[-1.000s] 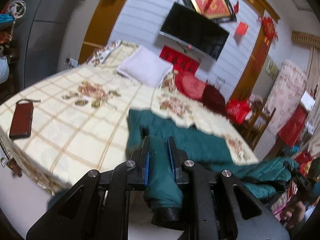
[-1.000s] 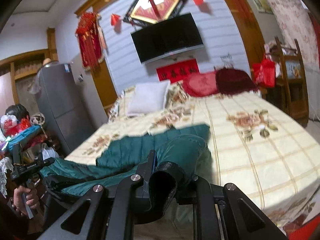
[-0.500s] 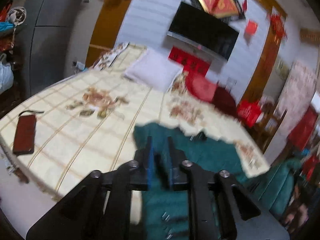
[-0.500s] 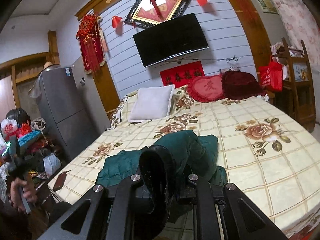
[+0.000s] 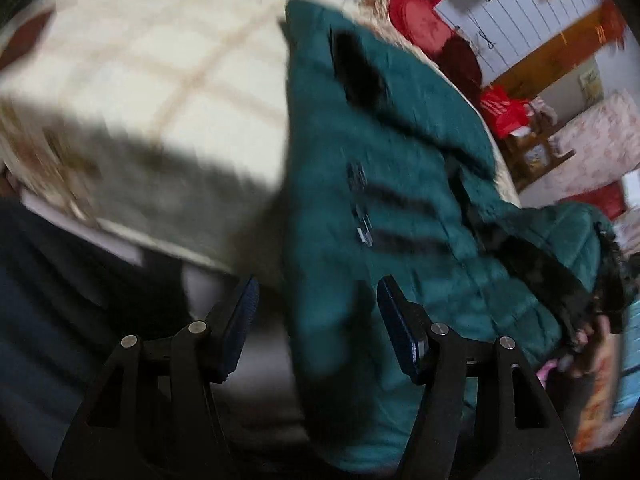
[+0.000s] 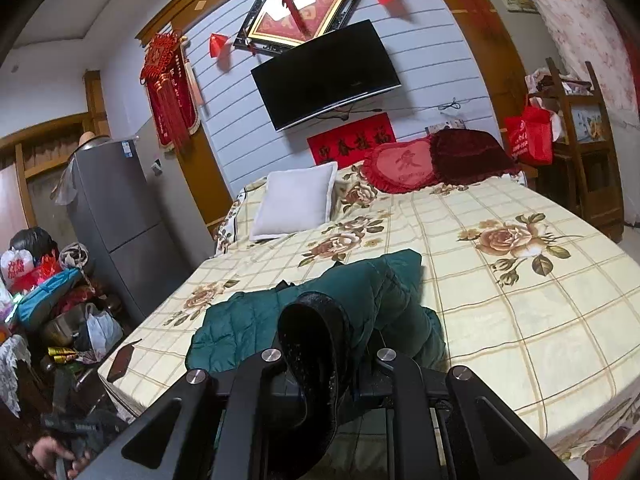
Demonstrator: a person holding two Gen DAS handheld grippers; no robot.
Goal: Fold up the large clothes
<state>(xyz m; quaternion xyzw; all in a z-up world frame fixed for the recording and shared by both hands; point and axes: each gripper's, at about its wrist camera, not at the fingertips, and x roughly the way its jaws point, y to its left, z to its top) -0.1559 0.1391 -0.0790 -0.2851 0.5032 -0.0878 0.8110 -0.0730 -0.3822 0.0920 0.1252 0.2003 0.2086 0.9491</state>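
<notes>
The quilted dark-green padded jacket [image 6: 372,292] lies bunched on the near edge of the floral checked bedspread [image 6: 520,320], partly hanging off it. The right claw [image 6: 326,360] pinches the jacket's black cuff. The left claw [image 5: 316,320] has just been opening; its pads stand spread, green fabric loose between them. Folding looks barely begun: nothing flattened, all folds remain.
</notes>
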